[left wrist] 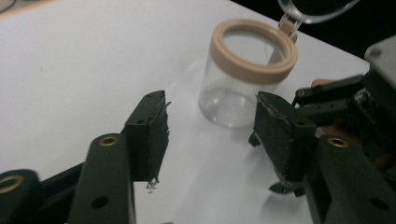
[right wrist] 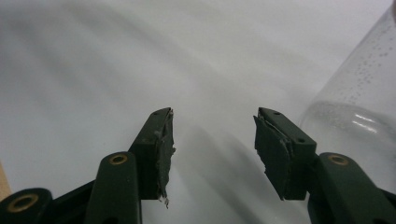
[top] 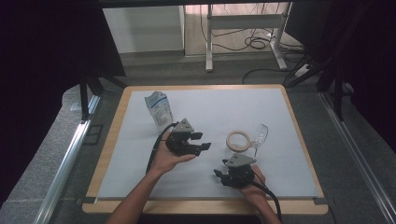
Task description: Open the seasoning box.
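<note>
My left gripper (top: pixel 201 141) sits over the middle of the white table mat (top: pixel 140 163), and its jaws stand apart with nothing between them. In the left gripper view my left gripper (left wrist: pixel 210 121) points at the clear round jar with a beige ring rim (left wrist: pixel 243 74), which stands upright on the mat just beyond my fingertips; neither pad touches it. In the high view that jar (top: pixel 238 140) is between my two grippers, a little right of centre. Just beside it, on its far right side, a clear stemmed wine glass (top: pixel 259 135) leans over with its bowl tilted away.

My right gripper (top: pixel 219 176) rests near the front edge of the mat, its jaws released and empty. In the right gripper view my right gripper (right wrist: pixel 212 140) looks across bare mat, with a clear rounded wall of glass at the right edge that its pads do not touch; which vessel it is I cannot tell.

A white and blue paper carton (top: pixel 159 108) stands upright toward the far left of the mat, well apart from both grippers.
</note>
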